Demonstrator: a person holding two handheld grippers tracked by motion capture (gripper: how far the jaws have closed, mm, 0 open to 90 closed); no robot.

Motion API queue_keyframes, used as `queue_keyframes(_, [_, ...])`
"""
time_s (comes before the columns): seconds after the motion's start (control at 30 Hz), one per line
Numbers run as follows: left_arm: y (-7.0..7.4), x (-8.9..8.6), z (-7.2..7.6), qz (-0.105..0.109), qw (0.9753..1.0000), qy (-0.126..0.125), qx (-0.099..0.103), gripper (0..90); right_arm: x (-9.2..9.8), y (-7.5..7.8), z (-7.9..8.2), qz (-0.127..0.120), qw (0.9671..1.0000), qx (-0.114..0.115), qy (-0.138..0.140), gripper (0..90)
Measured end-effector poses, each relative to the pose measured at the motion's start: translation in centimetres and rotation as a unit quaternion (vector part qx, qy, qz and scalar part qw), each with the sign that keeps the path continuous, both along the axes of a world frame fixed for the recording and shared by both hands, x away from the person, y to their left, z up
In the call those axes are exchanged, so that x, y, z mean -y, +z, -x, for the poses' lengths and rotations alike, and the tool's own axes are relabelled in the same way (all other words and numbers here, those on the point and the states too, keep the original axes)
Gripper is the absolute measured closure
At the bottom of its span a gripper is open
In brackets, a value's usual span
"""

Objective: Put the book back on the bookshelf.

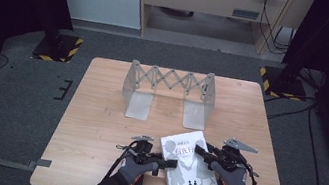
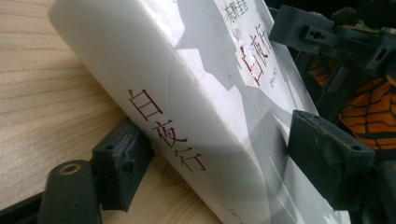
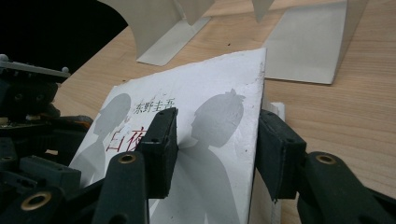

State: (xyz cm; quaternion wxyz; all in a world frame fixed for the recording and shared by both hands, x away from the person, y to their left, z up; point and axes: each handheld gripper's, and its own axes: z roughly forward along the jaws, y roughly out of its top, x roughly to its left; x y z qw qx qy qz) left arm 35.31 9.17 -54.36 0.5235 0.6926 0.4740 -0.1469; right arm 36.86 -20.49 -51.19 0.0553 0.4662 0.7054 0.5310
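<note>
High view: a white paperback book (image 1: 188, 170) lies near the front edge of the wooden table (image 1: 98, 112), between the two hand-held grippers. The left gripper (image 1: 168, 163) meets its spine side; in the left gripper view one jaw sits under the spine and the other on the cover, clamping the book (image 2: 205, 93). The right gripper (image 1: 199, 150) pinches the cover's far corner, its jaws astride the edge (image 3: 215, 140). An expandable metal book rack (image 1: 169, 90) stands behind, well apart.
</note>
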Motion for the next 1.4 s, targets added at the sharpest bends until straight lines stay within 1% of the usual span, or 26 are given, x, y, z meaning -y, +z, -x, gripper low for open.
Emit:
queue_keyframes(0.1, [0.2, -0.1, 0.0, 0.006, 1.0, 0.003, 0.004, 23.6, 0.1, 0.1, 0.0, -0.005, 1.0, 0.004, 0.0, 52.8])
queue_keyframes(0.17, [0.5, -0.2, 0.1, 0.014, 0.9998, 0.002, 0.014, 25.8, 0.2, 0.4, 0.2, -0.013, 0.9998, 0.012, 0.003, 53.1])
queue_keyframes(0.2, [0.5, -0.2, 0.1, 0.014, 0.9998, 0.002, 0.014, 26.4, 0.2, 0.4, 0.2, -0.016, 0.9997, 0.016, 0.003, 53.3])
queue_keyframes(0.23, [0.7, -0.3, 0.1, 0.017, 0.9996, 0.003, 0.02, 27.2, 0.3, 0.6, 0.3, -0.02, 0.9996, 0.022, 0.003, 53.3])
queue_keyframes(0.3, [1.2, -0.6, 0.0, 0.036, 0.9987, 0.004, 0.035, 29.8, 0.4, 0.8, 0.3, -0.03, 0.9991, 0.032, 0.003, 54.2])
queue_keyframes(0.33, [1.4, -0.7, 0.0, 0.039, 0.9983, 0.002, 0.042, 30.8, 0.5, 1.0, 0.4, -0.038, 0.9985, 0.038, 0.003, 54.6])
queue_keyframes(0.37, [1.8, -0.8, 0.0, 0.041, 0.9978, 0.004, 0.051, 31.9, 0.5, 1.1, 0.4, -0.047, 0.9979, 0.044, 0.005, 55.2])
queue_keyframes(0.4, [1.8, -0.8, 0.0, 0.041, 0.9978, 0.004, 0.051, 32.5, 0.5, 1.1, 0.4, -0.047, 0.9979, 0.044, 0.005, 55.2])
queue_keyframes(0.43, [2.0, -0.9, 0.0, 0.043, 0.9972, 0.005, 0.062, 33.0, 0.6, 1.5, 0.5, -0.057, 0.9967, 0.058, 0.006, 55.6])
queue_keyframes(0.47, [2.2, -1.0, 0.0, 0.046, 0.9964, 0.009, 0.07, 33.7, 0.6, 1.7, 0.6, -0.062, 0.996, 0.064, 0.007, 55.8])
queue_keyframes(0.5, [2.4, -1.0, 0.0, 0.048, 0.996, 0.011, 0.075, 33.7, 0.6, 1.7, 0.6, -0.062, 0.996, 0.064, 0.007, 55.8])
queue_keyframes(0.53, [2.7, -1.1, 0.0, 0.05, 0.9949, 0.014, 0.086, 34.7, 0.5, 1.9, 0.6, -0.068, 0.9949, 0.074, 0.007, 56.0])
queue_keyframes(0.63, [3.1, -1.1, -0.2, 0.054, 0.9933, 0.006, 0.102, 35.5, 0.6, 2.2, 0.8, -0.071, 0.9938, 0.084, 0.01, 56.0])
queue_keyframes(0.67, [3.1, -1.1, -0.2, 0.054, 0.9933, 0.006, 0.102, 35.6, 0.6, 2.2, 0.8, -0.071, 0.9938, 0.084, 0.01, 56.0])
queue_keyframes(0.7, [3.3, -1.0, -0.2, 0.053, 0.9932, 0.004, 0.103, 35.6, 0.7, 2.3, 0.8, -0.074, 0.9932, 0.09, 0.011, 56.1])
queue_keyframes(0.73, [3.4, -0.8, -0.3, 0.049, 0.9929, -0.002, 0.108, 35.4, 0.8, 2.3, 0.7, -0.077, 0.9928, 0.091, 0.015, 56.3])
queue_keyframes(0.9, [3.3, -0.4, -0.6, 0.038, 0.9933, -0.011, 0.109, 32.2, 0.8, 2.3, 0.8, -0.09, 0.9922, 0.084, 0.018, 60.4])
queue_keyframes(0.97, [3.2, -0.1, -0.7, 0.039, 0.9928, -0.017, 0.112, 31.1, 0.8, 2.4, 0.8, -0.091, 0.992, 0.086, 0.02, 60.5])
queue_keyframes(1.0, [3.2, 0.1, -0.8, 0.045, 0.992, -0.023, 0.116, 31.3, 0.9, 2.4, 0.8, -0.093, 0.9918, 0.086, 0.019, 60.6])
queue_keyframes(1.03, [3.2, 0.1, -0.8, 0.045, 0.992, -0.023, 0.116, 31.5, 0.9, 2.4, 0.8, -0.093, 0.9918, 0.086, 0.019, 60.6])
queue_keyframes(1.07, [3.2, 0.2, -0.9, 0.049, 0.9912, -0.03, 0.119, 31.7, 1.0, 2.4, 0.8, -0.101, 0.9914, 0.081, 0.019, 60.8])
queue_keyframes(1.1, [3.2, 0.4, -0.9, 0.054, 0.9911, -0.034, 0.117, 32.2, 1.0, 2.4, 0.8, -0.102, 0.9912, 0.081, 0.022, 60.8])
queue_keyframes(1.2, [3.0, 0.8, -1.0, 0.054, 0.9909, -0.041, 0.116, 31.6, 0.7, 2.5, 0.8, -0.102, 0.9913, 0.078, 0.03, 61.0])
queue_keyframes(1.23, [3.0, 0.8, -0.9, 0.063, 0.991, -0.044, 0.11, 32.7, 0.4, 2.6, 0.9, -0.098, 0.9915, 0.077, 0.037, 60.7])
queue_keyframes(1.33, [3.0, 0.7, -1.0, 0.064, 0.9914, -0.044, 0.106, 34.9, 0.4, 2.6, 0.9, -0.099, 0.9913, 0.079, 0.038, 60.5])
queue_keyframes(1.4, [3.3, 0.6, -0.9, 0.059, 0.9917, -0.045, 0.105, 36.0, 0.5, 2.6, 0.9, -0.099, 0.9917, 0.074, 0.035, 60.8])
